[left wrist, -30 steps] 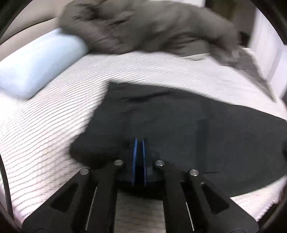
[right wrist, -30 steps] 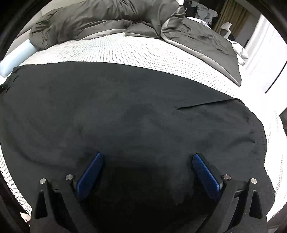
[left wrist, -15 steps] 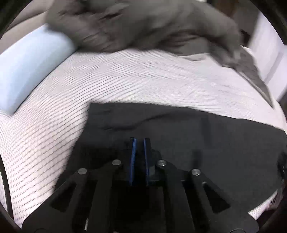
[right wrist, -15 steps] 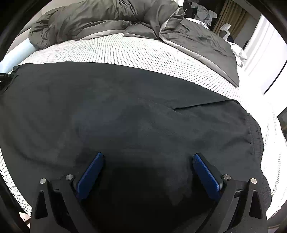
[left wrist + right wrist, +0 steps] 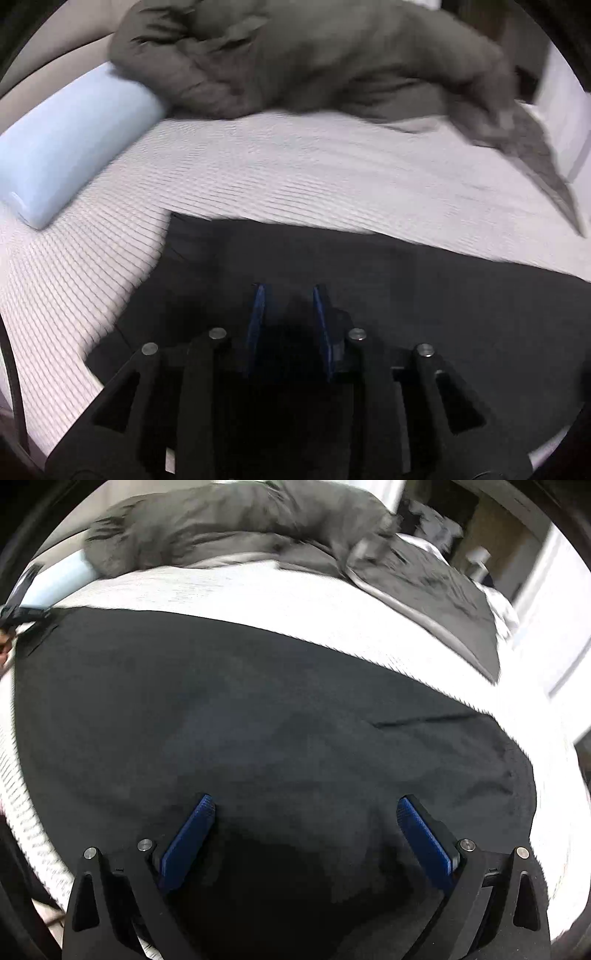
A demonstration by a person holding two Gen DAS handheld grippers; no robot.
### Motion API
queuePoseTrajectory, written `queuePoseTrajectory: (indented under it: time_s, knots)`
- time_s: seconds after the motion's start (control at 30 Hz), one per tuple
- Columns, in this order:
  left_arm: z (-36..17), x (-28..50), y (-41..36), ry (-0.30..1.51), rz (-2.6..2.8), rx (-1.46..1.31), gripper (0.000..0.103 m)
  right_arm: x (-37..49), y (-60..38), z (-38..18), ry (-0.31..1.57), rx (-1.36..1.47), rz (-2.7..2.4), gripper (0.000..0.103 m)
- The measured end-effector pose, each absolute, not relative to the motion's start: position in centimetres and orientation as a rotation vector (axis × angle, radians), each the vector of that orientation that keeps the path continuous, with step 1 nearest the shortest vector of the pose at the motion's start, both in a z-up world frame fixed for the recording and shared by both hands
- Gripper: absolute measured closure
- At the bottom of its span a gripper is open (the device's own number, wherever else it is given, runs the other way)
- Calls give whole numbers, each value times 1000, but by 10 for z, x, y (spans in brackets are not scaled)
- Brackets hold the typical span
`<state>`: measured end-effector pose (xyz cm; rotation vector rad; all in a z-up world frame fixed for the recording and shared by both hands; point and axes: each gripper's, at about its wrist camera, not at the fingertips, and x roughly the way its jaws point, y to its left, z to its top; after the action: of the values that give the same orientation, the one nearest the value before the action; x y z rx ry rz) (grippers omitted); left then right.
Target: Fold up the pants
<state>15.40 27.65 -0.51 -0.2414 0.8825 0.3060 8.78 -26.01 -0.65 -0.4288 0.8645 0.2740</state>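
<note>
Black pants (image 5: 258, 701) lie spread flat across the white bed, one end near the left edge and the gathered waistband at the right. In the left wrist view that end of the pants (image 5: 406, 295) fills the lower half. My left gripper (image 5: 289, 288) sits low over it with its jaws opening. A narrow gap shows between the blue pads (image 5: 258, 321), the dark cloth lies under them, and nothing is pinched. My right gripper (image 5: 306, 799) hovers over the middle of the pants, open wide with nothing between its fingers.
A crumpled grey duvet (image 5: 314, 55) is heaped along the far side of the bed and trails down the right side (image 5: 443, 590). A pale blue bolster pillow (image 5: 66, 147) lies at the far left. Bare white sheet (image 5: 295, 166) separates the pants from the duvet.
The left gripper's pads, pressed together on the pants' end before, have parted. The left hand has shifted along the bed. The right gripper has stayed open over the pants.
</note>
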Motion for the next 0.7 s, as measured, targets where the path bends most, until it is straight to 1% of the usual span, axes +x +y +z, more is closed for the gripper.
queuePoseTrajectory:
  time_s: [0.03,0.07,0.13,0.17,0.27,0.37,0.47,0.53,0.7]
  knots:
    - [-1,150,261,864,271,-234,61,81,-257,-4,851,-448,300,3]
    - [5,141,238,840,229,-218,34,76,-255,-2,836,-465,320,3]
    - [12,124,186,771,141,-190,11,69,-253,0,824,-479,352,3]
    - [13,118,158,752,83,-184,10,66,-254,0,823,-482,368,3]
    - [5,116,87,773,-94,-159,10,64,-260,-2,824,-471,375,3]
    - [-7,114,22,769,-248,-84,10,67,-268,-5,834,-452,352,3]
    - [-28,106,-53,837,-311,43,10,72,-273,-11,854,-453,322,3]
    - [-48,110,-69,903,-304,63,10,71,-276,-16,861,-479,305,5]
    - [-56,112,-61,910,-304,22,7,66,-309,-17,849,-531,170,5]
